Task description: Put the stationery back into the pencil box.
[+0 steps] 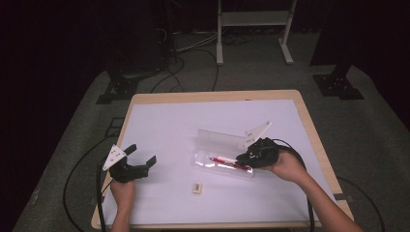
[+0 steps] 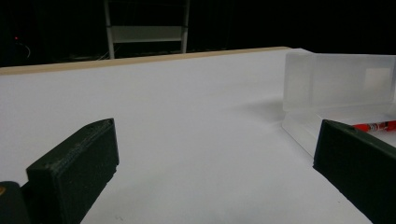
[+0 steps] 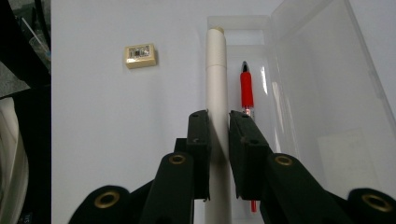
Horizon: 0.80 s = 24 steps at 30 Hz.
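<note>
A clear plastic pencil case (image 1: 220,145) lies open in the middle of the white table, its lid (image 3: 327,93) tipped back. A red pen (image 3: 246,88) lies inside it (image 1: 227,163). My right gripper (image 3: 219,122) is shut on a white pen (image 3: 215,79), which it holds lengthwise along the case's near edge, beside the red pen. In the high view the right gripper (image 1: 244,158) is at the case's right end. My left gripper (image 1: 142,155) stands open and holds nothing at the table's left, with its jaws (image 2: 215,149) pointing toward the case (image 2: 336,84).
A small cream eraser (image 1: 197,187) with a label lies on the table in front of the case, also seen in the right gripper view (image 3: 140,55). The wooden table edge (image 1: 309,121) frames the white surface. Cables trail off both sides.
</note>
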Tool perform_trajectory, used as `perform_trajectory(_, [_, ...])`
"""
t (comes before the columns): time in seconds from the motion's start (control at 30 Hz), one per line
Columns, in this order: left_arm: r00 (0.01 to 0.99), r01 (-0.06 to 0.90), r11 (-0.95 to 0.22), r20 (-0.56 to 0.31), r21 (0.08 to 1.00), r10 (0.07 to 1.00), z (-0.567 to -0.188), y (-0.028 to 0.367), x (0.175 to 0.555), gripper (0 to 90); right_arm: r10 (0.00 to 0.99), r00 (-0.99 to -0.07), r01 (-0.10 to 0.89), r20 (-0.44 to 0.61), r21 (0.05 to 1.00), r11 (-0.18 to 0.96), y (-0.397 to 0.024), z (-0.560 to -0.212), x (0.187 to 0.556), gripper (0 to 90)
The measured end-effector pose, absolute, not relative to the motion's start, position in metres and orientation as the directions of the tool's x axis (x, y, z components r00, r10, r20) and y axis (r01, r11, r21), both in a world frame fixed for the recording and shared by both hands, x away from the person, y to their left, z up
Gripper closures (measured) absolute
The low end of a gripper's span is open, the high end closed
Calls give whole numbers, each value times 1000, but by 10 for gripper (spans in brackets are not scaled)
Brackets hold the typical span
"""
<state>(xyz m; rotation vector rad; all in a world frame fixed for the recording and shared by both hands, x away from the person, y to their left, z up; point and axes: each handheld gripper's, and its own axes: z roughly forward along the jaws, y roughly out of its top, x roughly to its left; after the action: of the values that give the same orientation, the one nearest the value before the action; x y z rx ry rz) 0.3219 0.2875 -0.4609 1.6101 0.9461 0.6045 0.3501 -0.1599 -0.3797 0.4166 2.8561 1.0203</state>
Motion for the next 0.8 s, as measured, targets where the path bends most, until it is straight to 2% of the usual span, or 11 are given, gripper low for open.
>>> perform_trajectory(0.8, [550, 261, -60, -97, 964, 830, -461, 288, 322, 0, 250, -968, 220, 37, 609, 762, -135, -392, 368, 782])
